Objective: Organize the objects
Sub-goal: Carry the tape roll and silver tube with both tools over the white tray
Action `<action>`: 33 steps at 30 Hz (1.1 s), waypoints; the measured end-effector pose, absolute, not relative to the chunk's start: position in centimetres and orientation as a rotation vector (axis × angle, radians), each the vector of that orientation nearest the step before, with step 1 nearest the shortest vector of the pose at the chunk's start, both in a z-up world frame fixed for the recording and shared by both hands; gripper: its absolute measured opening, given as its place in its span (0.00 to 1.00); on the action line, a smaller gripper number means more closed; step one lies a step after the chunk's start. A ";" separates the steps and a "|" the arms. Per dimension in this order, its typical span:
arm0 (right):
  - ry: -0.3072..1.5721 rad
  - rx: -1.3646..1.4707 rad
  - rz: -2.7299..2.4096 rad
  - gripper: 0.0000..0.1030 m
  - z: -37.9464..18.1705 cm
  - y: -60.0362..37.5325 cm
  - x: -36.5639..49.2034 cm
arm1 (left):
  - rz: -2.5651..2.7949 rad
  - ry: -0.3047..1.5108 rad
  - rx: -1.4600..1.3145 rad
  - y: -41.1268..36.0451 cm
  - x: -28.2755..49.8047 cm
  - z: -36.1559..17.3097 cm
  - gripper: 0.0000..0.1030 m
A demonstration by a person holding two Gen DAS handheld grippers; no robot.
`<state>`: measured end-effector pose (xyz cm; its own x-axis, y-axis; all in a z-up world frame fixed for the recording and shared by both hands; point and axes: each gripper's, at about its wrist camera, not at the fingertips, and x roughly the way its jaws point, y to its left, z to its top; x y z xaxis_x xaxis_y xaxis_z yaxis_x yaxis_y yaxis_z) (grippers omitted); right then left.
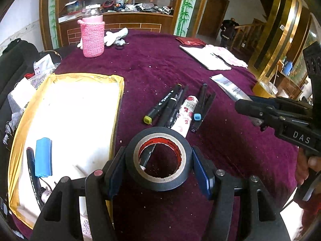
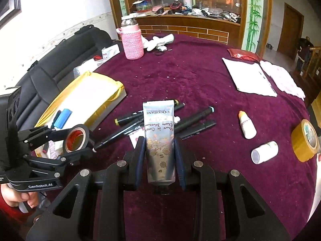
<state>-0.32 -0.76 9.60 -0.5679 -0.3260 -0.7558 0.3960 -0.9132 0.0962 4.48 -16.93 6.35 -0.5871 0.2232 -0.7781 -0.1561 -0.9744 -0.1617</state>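
Left tool [image 1: 159,167]: closed on the black tape roll [image 1: 158,158], one pad on each side of its outer wall, the roll held clear above the maroon tabletop [image 1: 160,64] just beside the near right edge of the yellow-lined box [image 1: 118,104]. The holder's hand [image 2: 14,197] is cut off at the frame edge. Inside the box, near its front left corner, lie a blue cylinder [image 1: 43,157] and a dark pen [image 1: 32,166]; the pen's lower end is hidden by the tool.

Mid-tabletop: a cluster of markers [image 2: 140,120] with a floral tube [image 1: 185,113] among them, partly hidden behind the held items.

Right tool [image 2: 160,158]: closed on the silver hand-cream tube [image 2: 159,138], crimped end up, cap end hidden between the arms. Toward the right edge lie two small white bottles [image 2: 247,127], well apart from a tan tape roll [image 2: 305,140] cut off by the frame.
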 end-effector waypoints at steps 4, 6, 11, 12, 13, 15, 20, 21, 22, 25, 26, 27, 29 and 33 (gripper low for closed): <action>0.122 1.157 -2.447 0.27 9.8 -1.9 -0.4 | 2.626 -0.107 -1.304 -17.1 4.3 6.3 0.61; 0.128 1.154 -2.435 0.27 9.7 -2.6 -0.5 | 2.628 -0.108 -1.305 -17.2 4.1 6.3 0.61; 0.144 1.158 -2.418 0.27 9.6 -3.5 -0.7 | 2.631 -0.123 -1.306 -17.6 3.8 6.3 0.61; 0.143 1.159 -2.414 0.27 9.6 -3.7 -0.8 | 2.631 -0.128 -1.306 -17.7 3.7 6.3 0.61; 0.139 1.161 -2.409 0.27 9.5 -3.8 -0.9 | 2.633 -0.132 -1.306 -17.9 3.6 6.3 0.61; 0.136 1.163 -2.404 0.27 9.4 -4.0 -0.9 | 2.636 -0.143 -1.309 -18.3 3.5 6.3 0.61; 0.104 1.170 -2.379 0.27 9.2 -4.4 -1.3 | 2.651 -0.191 -1.320 -19.9 3.2 6.6 0.61; 0.094 1.171 -2.373 0.27 9.1 -4.4 -1.3 | 2.655 -0.200 -1.322 -20.4 3.2 6.8 0.61; 0.079 1.173 -2.362 0.27 8.9 -4.6 -1.4 | 2.662 -0.207 -1.322 -20.9 3.2 6.9 0.61; 0.054 1.176 -2.331 0.27 8.5 -5.3 -1.8 | 2.689 -0.227 -1.340 -22.6 3.3 7.2 0.61; 0.051 1.175 -2.323 0.27 8.4 -5.6 -1.9 | 2.695 -0.235 -1.347 -23.2 3.3 7.2 0.61; 0.047 1.171 -2.308 0.27 8.3 -6.2 -2.0 | 2.703 -0.242 -1.358 -24.0 3.3 7.3 0.61; 0.037 1.165 -2.284 0.27 8.1 -7.0 -2.2 | 2.722 -0.255 -1.372 -25.3 3.1 7.4 0.61; 0.030 1.162 -2.231 0.27 7.8 -9.0 -2.7 | 2.733 -0.295 -1.391 -27.2 2.3 7.3 0.61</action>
